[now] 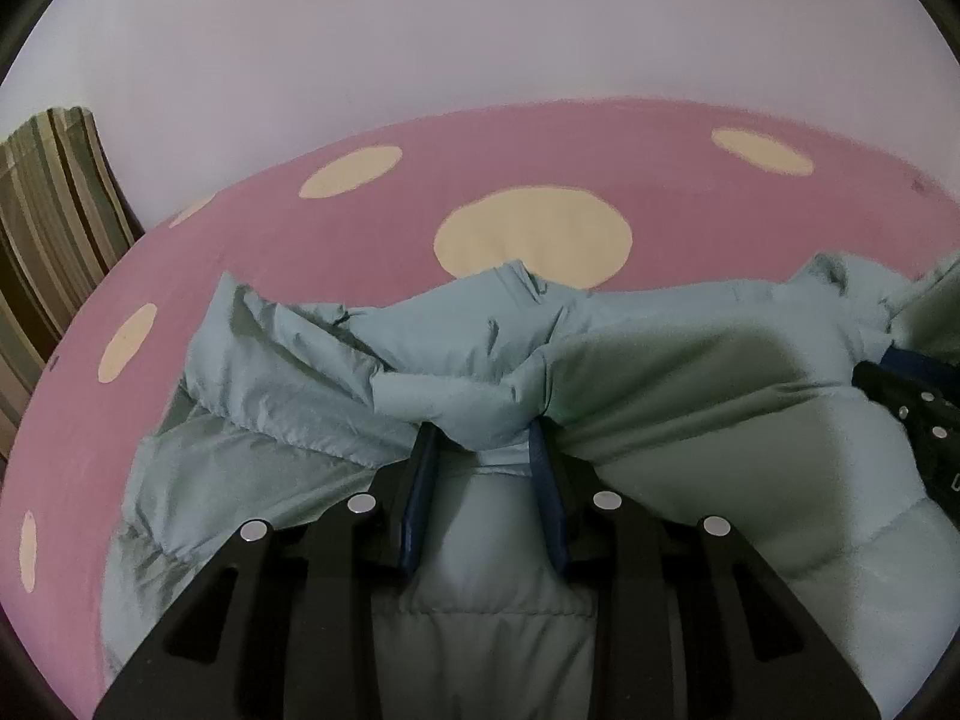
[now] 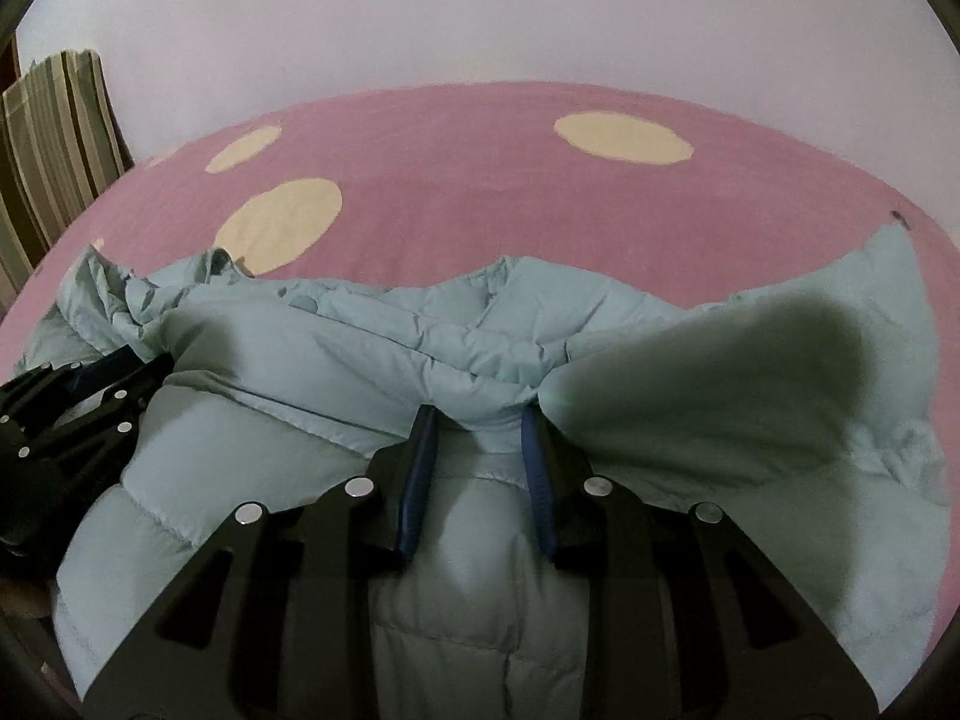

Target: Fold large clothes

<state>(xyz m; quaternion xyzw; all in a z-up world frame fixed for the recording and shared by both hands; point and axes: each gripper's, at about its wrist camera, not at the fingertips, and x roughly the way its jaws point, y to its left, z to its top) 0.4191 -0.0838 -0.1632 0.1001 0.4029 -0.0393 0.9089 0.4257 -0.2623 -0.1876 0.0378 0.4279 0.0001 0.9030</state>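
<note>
A pale blue-green puffer jacket (image 1: 690, 408) (image 2: 312, 360) lies crumpled on a pink bed sheet. In the left wrist view my left gripper (image 1: 483, 441) points down at it with its blue-padded fingers (image 1: 423, 480) parted. A puffy fold of the jacket's edge sits between the tips, not pinched flat. In the right wrist view my right gripper (image 2: 477, 426) stands the same way, fingers (image 2: 420, 468) apart around another fold of the same edge. Each gripper shows at the side of the other's view: the right gripper (image 1: 912, 414) and the left gripper (image 2: 78, 414), side by side on the jacket.
The pink sheet (image 1: 360, 228) (image 2: 456, 210) with large cream dots stretches beyond the jacket to a plain pale wall (image 1: 480, 30). A striped brown and green cloth (image 1: 54, 228) (image 2: 60, 138) hangs at the far left by the bed's edge.
</note>
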